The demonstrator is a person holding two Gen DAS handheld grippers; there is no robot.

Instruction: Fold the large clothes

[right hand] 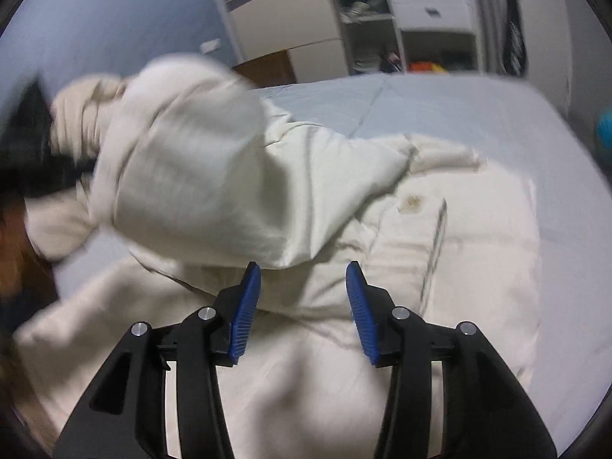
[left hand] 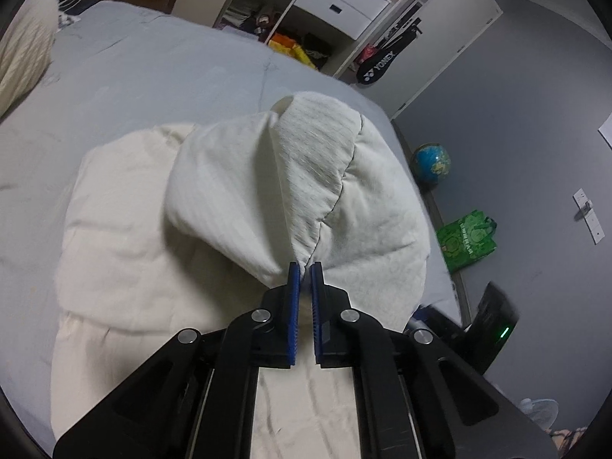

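A large cream padded garment (left hand: pixel 126 252) lies spread on a grey bed (left hand: pixel 153 69). My left gripper (left hand: pixel 305 267) is shut on a fold of the garment's lined edge (left hand: pixel 317 176) and holds that part lifted above the rest. In the right wrist view the same garment (right hand: pixel 478 252) lies on the bed (right hand: pixel 440 107), with its raised part (right hand: pixel 191 176) blurred at the upper left. My right gripper (right hand: pixel 303 273) is open and empty, just above the garment's body near a zip line (right hand: pixel 436 244).
A white shelf unit with drawers (left hand: pixel 336 4) stands beyond the bed. A globe (left hand: pixel 431 162), a green bag (left hand: pixel 467 241) and a black device with a green light (left hand: pixel 493 329) sit on the floor to the right. A cream pillow (left hand: pixel 23 61) lies at far left.
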